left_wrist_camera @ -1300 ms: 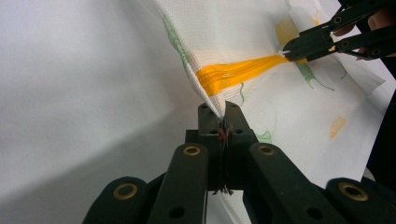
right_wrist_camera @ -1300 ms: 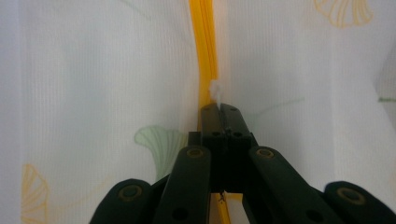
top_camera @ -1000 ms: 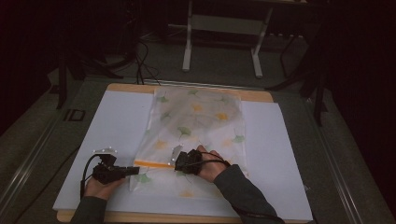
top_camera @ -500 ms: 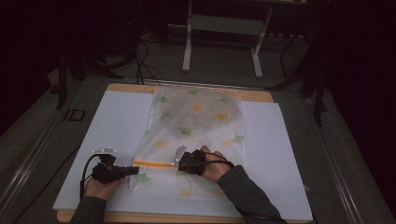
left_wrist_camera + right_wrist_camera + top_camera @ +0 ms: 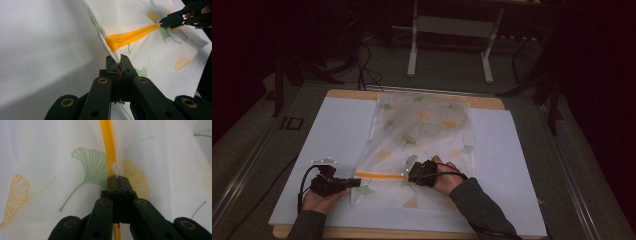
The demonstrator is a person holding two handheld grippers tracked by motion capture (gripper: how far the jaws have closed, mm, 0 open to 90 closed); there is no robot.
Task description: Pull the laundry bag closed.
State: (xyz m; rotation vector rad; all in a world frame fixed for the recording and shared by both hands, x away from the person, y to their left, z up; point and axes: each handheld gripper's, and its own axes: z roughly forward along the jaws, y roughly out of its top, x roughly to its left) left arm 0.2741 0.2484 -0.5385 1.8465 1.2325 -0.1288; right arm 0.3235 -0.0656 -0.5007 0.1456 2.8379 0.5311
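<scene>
Mesh laundry bag (image 5: 419,145) with ginkgo print is laid flat at frame centre on the desk (image 5: 337,130). Its edge is clamped by the left claw (image 5: 117,58); the white zipper pull (image 5: 116,168) on the orange zipper (image 5: 379,175) is gripped by the right claw (image 5: 117,178).

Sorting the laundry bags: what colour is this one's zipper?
Orange-yellow zipper on the white leaf-print bag; clearest in the left gripper view.
</scene>
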